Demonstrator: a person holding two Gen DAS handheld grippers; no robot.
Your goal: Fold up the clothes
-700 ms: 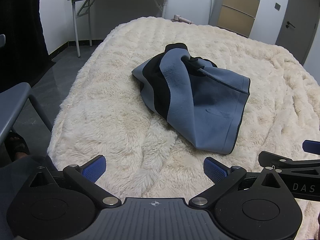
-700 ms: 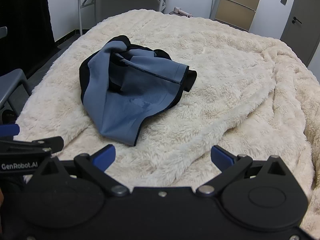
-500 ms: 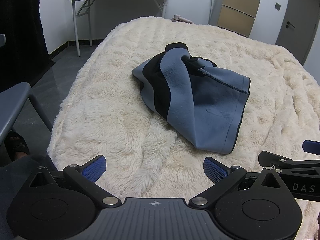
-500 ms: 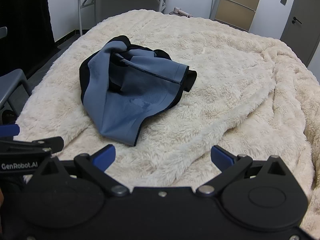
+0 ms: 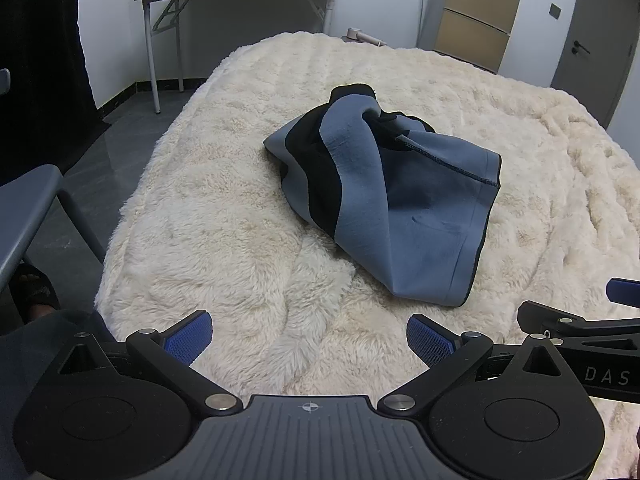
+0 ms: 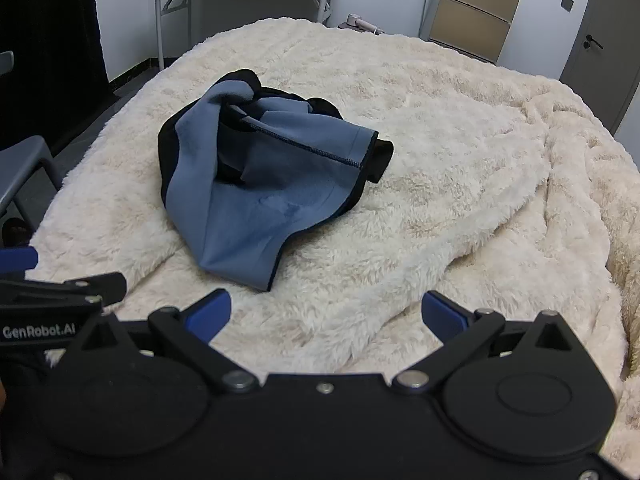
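A matt blue-and-black cloth garment [image 5: 400, 208] is lying on a shaggy cream fleece blanket [image 5: 224, 232], beside matt black plastic gripper frames.

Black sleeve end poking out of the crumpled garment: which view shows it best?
The right wrist view: the black sleeve end lies clear beside the blue-grey garment. From the left wrist, the garment hides it.

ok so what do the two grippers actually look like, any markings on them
Both are matte black, with two round hubs and angled linkage arms ending in blue textured pads. The left gripper has a ribbed grey centre panel with a small crosshair mark; seen from the right wrist view its side reads "GenRobot.AI". The right gripper has a plain black body with silver bolts; its side, seen from the left wrist view, shows "DAS".
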